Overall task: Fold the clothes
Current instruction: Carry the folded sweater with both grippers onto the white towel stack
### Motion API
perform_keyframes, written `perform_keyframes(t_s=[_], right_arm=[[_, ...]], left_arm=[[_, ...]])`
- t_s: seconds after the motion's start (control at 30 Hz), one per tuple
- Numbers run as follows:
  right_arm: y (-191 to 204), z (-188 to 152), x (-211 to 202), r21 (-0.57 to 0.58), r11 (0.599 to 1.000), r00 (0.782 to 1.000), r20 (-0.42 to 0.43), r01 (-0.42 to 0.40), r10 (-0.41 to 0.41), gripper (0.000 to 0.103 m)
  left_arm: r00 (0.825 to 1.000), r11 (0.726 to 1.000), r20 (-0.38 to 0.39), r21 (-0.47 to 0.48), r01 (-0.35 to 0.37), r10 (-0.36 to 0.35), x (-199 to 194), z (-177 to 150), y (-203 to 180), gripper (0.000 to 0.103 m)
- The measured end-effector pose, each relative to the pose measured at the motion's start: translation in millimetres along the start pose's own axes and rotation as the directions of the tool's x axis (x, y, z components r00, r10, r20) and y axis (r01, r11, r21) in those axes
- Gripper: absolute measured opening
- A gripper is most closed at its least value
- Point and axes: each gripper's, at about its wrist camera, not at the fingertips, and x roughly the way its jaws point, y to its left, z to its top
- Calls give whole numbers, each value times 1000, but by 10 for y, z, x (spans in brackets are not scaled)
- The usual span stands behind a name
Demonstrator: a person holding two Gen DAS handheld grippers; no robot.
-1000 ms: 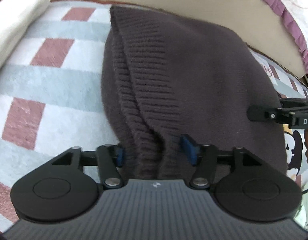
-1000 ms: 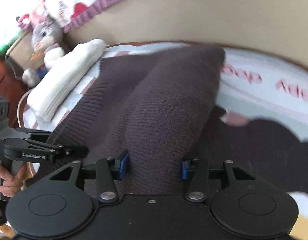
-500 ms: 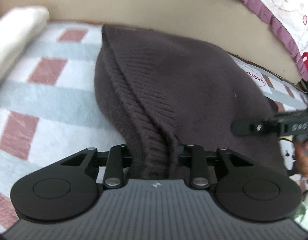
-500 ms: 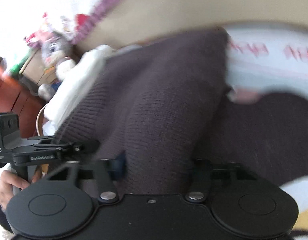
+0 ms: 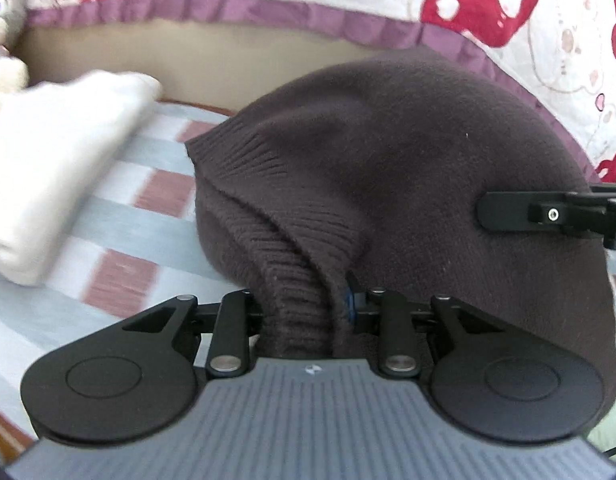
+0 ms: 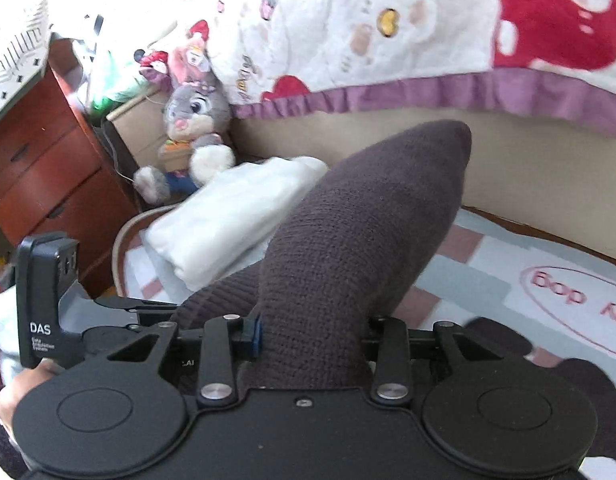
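Gripping the ribbed hem of the dark brown knitted sweater point(image 5: 387, 168), the left gripper point(image 5: 304, 312) has its jaws drawn close together, with a bunched fold of knit pinched between them. The right gripper point(image 6: 309, 338) stands about half open; its jaws have just been closing and now clamp a thick roll of the same sweater point(image 6: 359, 240), the blue pad point(image 6: 255, 338) pressed against the fabric. The sweater hangs raised between both grippers above the striped blanket point(image 5: 120, 216), with its far portion draped toward the bed. A folded white garment point(image 5: 56, 184) lies beside it on the blanket. A plush rabbit point(image 6: 192, 124) sits near the wooden drawers point(image 6: 40, 176); whether it touches them is unclear.
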Motion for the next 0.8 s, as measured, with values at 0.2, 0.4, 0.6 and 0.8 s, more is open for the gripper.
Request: perform_keyframes(t_s=[0.2,0.4,0.6,0.8], right_arm=[[415,344,388,-7,997,996,38,-80,80,41],[810,917,1203,31,987,980,121,-160,156,41],[993,1264,2272,111,967,950,242,-231,199,42],[598,1109,3593,360,919,987,43,-158,153,60]], left_arm=[[997,997,-16,10,-80,81,-337,423,656,26],[979,979,-53,65,-195,199,-536,1307,1634,27],[938,938,-78,116,-327,336,-189,2099,2552,27],[859,889,-235,65,-453,455,960,2076,3444,34]])
